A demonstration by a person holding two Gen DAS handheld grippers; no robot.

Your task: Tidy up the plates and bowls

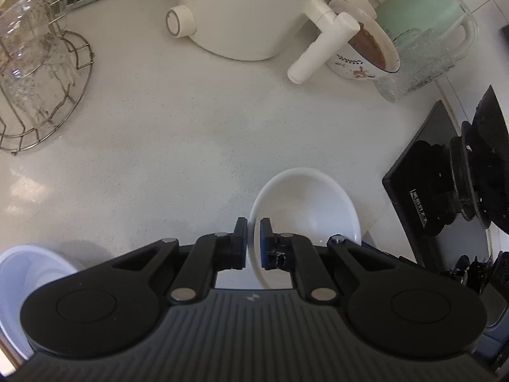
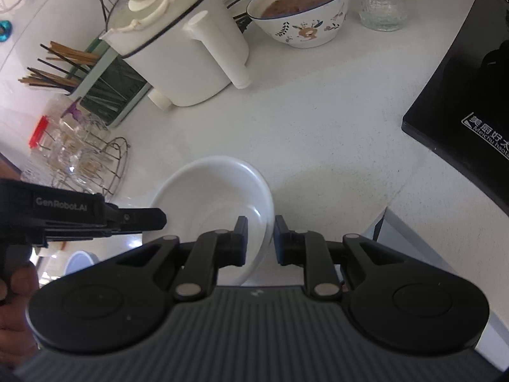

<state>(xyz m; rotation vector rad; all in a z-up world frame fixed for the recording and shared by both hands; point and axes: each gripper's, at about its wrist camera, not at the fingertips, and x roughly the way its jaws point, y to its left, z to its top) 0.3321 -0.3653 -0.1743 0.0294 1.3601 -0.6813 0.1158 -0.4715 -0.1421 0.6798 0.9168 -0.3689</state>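
Observation:
A plain white bowl (image 1: 305, 203) sits over the pale counter, near its front. My left gripper (image 1: 253, 245) is shut on the bowl's near rim, which runs between the blue pads. In the right wrist view the same white bowl (image 2: 210, 187) lies just ahead. My right gripper (image 2: 259, 240) is shut on its right rim, one finger inside and one outside. The left gripper (image 2: 156, 219) reaches the bowl's left rim from the side, held by a person's hand (image 2: 12, 286). A second white bowl (image 1: 28, 273) sits at the lower left.
A white electric kettle (image 2: 178, 41) stands at the back, its handle pointing forward. A flowered bowl of brown food (image 2: 302, 12) and a glass jug (image 2: 381, 0) stand beside it. A wire rack of glasses (image 1: 38, 73) is at the left and a black hob (image 2: 461, 95) at the right.

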